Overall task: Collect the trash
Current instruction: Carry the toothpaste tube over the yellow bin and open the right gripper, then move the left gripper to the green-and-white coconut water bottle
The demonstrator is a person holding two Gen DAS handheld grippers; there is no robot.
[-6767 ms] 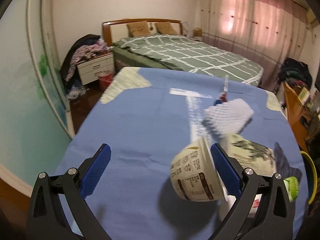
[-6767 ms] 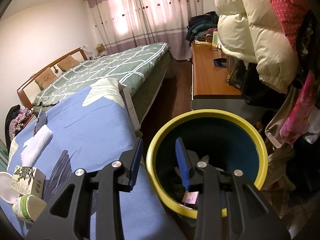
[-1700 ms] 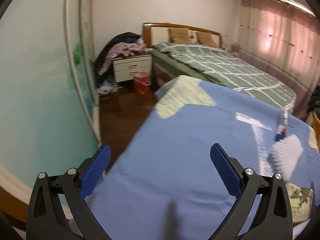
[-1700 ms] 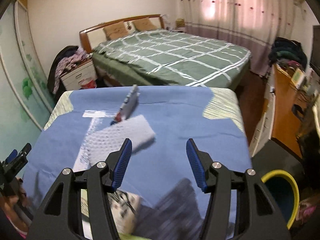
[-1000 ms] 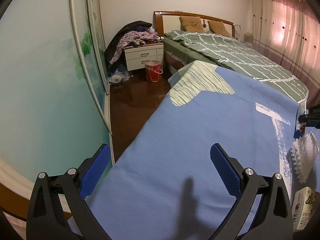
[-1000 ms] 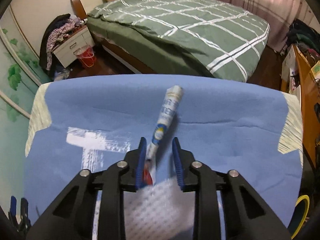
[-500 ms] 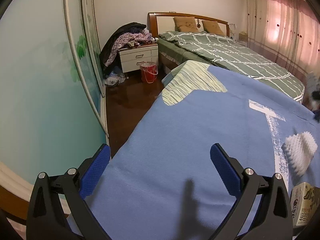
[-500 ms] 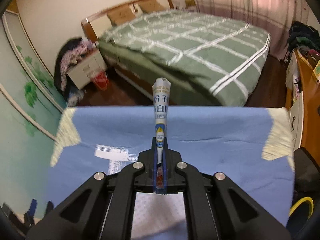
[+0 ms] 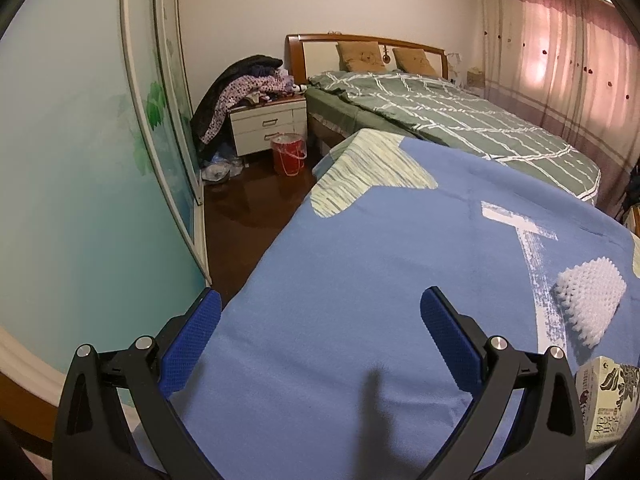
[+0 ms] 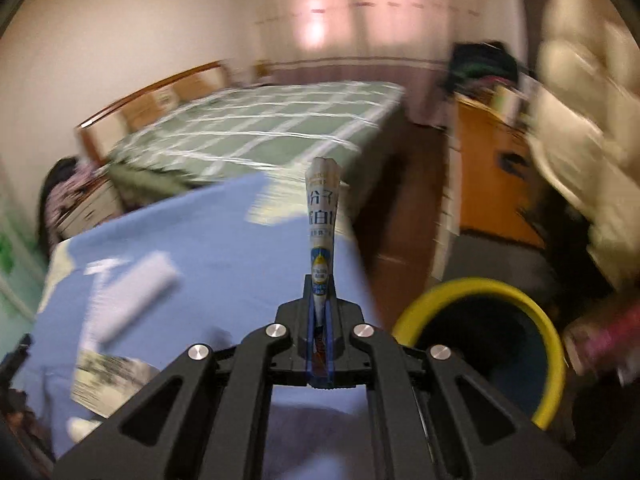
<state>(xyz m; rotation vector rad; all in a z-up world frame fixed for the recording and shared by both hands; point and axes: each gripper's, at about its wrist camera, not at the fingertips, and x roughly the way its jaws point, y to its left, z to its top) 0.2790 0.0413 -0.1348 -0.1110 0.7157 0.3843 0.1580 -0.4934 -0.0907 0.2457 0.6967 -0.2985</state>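
Observation:
My right gripper is shut on a flattened white and blue toothpaste tube, which sticks up and forward from between the pads. It hangs above the right edge of the blue blanket, with the yellow-rimmed bin just to its lower right on the floor. The right wrist view is blurred by motion. My left gripper stands open over the blue blanket with nothing between its fingers. A white bumpy foam piece and a printed carton lie to its right.
A green-quilted bed stands behind the blanket, with a clothes-piled nightstand and a red bucket on the dark floor. A mural wall runs on the left. An orange desk and hanging coats stand beyond the bin.
My right gripper shut on the toothpaste tube, lifted it off the blanket and swung right toward the yellow-rimmed bin. The left gripper has stayed open in place.

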